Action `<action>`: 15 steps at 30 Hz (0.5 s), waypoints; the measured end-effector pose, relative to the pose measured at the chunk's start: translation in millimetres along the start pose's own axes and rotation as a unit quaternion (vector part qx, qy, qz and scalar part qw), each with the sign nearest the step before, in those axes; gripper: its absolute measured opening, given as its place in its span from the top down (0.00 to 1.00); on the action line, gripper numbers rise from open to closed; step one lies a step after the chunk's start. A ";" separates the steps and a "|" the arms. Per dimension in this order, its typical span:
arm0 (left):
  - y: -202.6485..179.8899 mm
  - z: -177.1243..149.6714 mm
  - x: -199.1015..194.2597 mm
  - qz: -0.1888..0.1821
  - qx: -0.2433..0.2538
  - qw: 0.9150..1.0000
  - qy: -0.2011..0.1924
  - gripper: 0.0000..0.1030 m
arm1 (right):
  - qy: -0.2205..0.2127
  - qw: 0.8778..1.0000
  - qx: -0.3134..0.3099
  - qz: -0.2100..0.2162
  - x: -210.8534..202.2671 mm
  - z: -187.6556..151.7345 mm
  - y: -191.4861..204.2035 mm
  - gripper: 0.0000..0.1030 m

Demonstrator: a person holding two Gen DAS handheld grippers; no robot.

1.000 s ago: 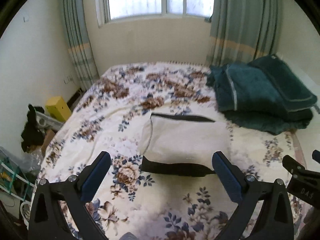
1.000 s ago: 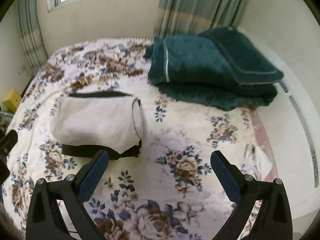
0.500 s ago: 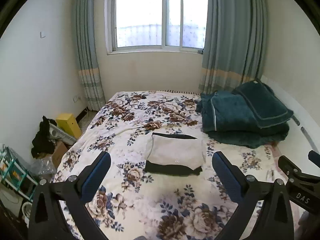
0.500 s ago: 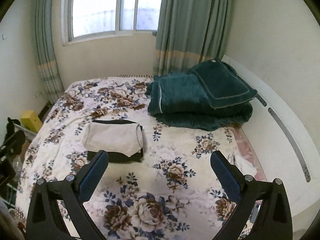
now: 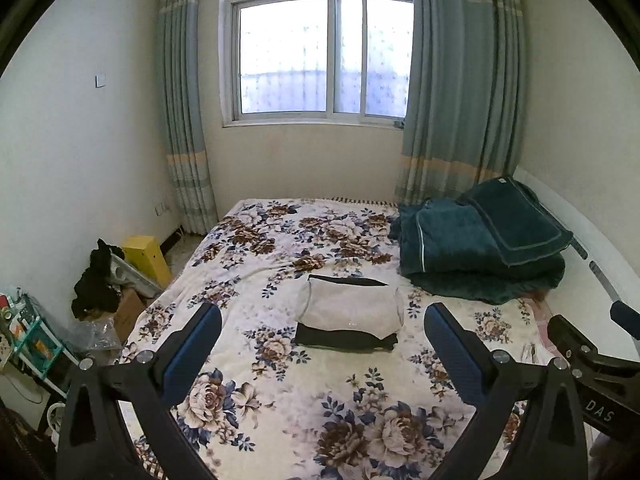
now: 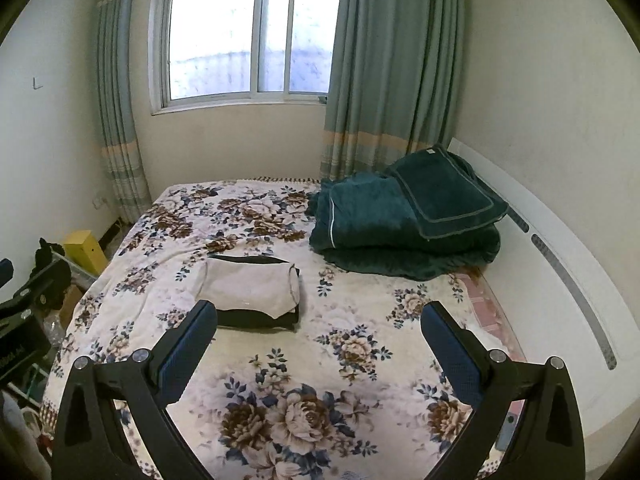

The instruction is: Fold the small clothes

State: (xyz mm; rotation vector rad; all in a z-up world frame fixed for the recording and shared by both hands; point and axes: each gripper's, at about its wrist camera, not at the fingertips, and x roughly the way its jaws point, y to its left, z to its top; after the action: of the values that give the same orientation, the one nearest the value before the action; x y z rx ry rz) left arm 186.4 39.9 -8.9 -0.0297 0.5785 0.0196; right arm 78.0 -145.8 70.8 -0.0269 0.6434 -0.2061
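Observation:
A folded cream garment with black trim (image 5: 351,312) lies on the floral bedspread (image 5: 280,400) in the middle of the bed. It also shows in the right wrist view (image 6: 250,290). My left gripper (image 5: 322,348) is open and empty, held well back from and above the garment. My right gripper (image 6: 318,344) is open and empty too, back from the garment, which lies ahead to its left. The right gripper's body (image 5: 592,364) shows at the right edge of the left wrist view.
A folded dark green blanket pile (image 5: 480,244) sits at the bed's far right against a white headboard (image 6: 560,264). A yellow box (image 5: 146,254), black clothes (image 5: 96,280) and a shelf rack (image 5: 28,332) stand on the floor at left. Window and curtains lie beyond.
Both grippers have pulled back and up from the folded garment, which now looks smaller and farther away. Both stay open. The garment has not moved.

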 end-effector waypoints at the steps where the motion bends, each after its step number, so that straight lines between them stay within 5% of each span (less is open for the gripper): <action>1: -0.2 -0.2 -1.2 0.000 0.000 1.000 -0.001 0.00 | -0.002 1.000 0.001 0.001 -3.5 0.3 -0.3 0.00; 15: 2.6 -7.3 -18.9 0.010 0.000 1.000 0.001 0.00 | -0.004 1.000 -0.005 0.020 -11.2 5.8 -0.7 0.00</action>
State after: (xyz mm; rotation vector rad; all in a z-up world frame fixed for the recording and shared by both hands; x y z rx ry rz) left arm 166.6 42.0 -4.8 -0.0242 0.5800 0.0398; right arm 72.5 -144.5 82.1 -0.0237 0.6355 -0.1643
